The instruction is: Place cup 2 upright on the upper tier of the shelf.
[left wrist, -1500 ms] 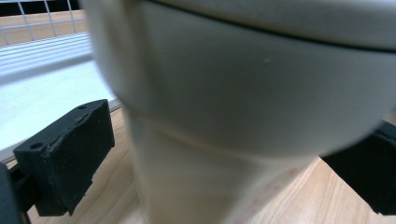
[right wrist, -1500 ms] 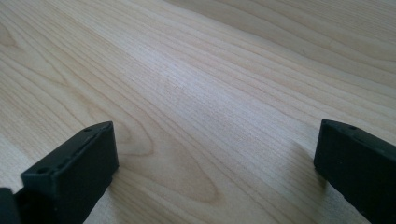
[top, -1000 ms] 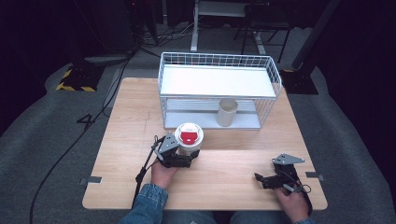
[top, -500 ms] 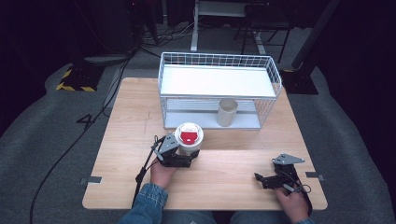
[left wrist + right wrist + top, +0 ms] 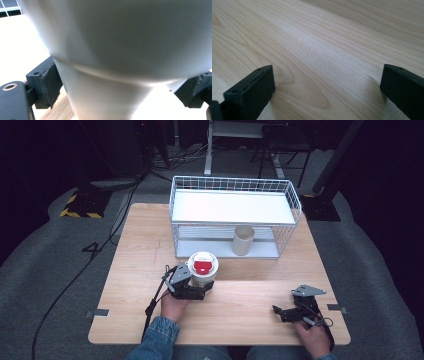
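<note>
The left gripper (image 5: 197,287) sits near the middle of the wooden table (image 5: 135,245), its jaws grasping a white cup (image 5: 202,269) that stands upright between them; the cup's top shows a white rim around a red centre. In the left gripper view the cup (image 5: 120,50) rises directly ahead of the jaws, with a dark pad pressed to its lower wall on each side and a step in the wall just above the pads where it widens. The cup's base is near the wood, but whether it touches cannot be told. Beyond the cup from the left jaws stands a white wire rack (image 5: 235,202) with an upper shelf and a lower one; a beige cup (image 5: 243,240) stands upright on the lower shelf, well apart from the held cup and to the far right of it. The right gripper (image 5: 286,312) lies low over the table's near right corner, held by a hand (image 5: 312,340), well apart from the left gripper. Its jaws are released, spread wide; in the right gripper view the gripper (image 5: 327,85) has bare wood grain between and ahead of its two black tips, with nothing held.
</note>
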Demonstrator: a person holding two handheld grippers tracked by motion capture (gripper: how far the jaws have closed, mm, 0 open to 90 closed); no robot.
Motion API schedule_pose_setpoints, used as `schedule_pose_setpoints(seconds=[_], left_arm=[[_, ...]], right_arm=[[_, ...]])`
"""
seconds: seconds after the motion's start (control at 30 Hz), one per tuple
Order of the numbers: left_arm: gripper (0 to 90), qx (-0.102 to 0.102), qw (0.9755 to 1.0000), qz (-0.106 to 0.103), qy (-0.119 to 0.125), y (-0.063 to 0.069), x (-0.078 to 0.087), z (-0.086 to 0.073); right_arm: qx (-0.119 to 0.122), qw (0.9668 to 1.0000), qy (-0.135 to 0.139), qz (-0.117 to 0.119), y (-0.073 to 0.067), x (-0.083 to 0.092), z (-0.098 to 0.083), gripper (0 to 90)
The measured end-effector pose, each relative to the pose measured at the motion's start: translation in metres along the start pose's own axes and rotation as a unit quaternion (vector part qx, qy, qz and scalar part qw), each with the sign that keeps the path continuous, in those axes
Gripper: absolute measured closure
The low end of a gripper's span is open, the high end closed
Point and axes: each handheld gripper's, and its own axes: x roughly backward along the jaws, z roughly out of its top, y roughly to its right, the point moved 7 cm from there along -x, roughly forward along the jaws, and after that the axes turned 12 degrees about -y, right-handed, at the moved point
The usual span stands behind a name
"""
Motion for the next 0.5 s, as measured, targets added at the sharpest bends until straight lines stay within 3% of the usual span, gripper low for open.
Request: schedule_pose_setpoints(seconds=[0.33, 0.5], left_arm=[[10.4, 0.023, 0.9997, -0.005, 0.003, 0.003, 0.016, 0.013], [10.4, 0.02, 0.9998, 0.0, 0.007, 0.004, 0.026, 0.022]], right_arm=[[0.0, 1.0, 0.0, 0.0, 0.0, 0.0, 0.0, 0.0], [0.0, 1.0, 0.0, 0.0, 0.0, 0.0, 0.0, 0.0]])
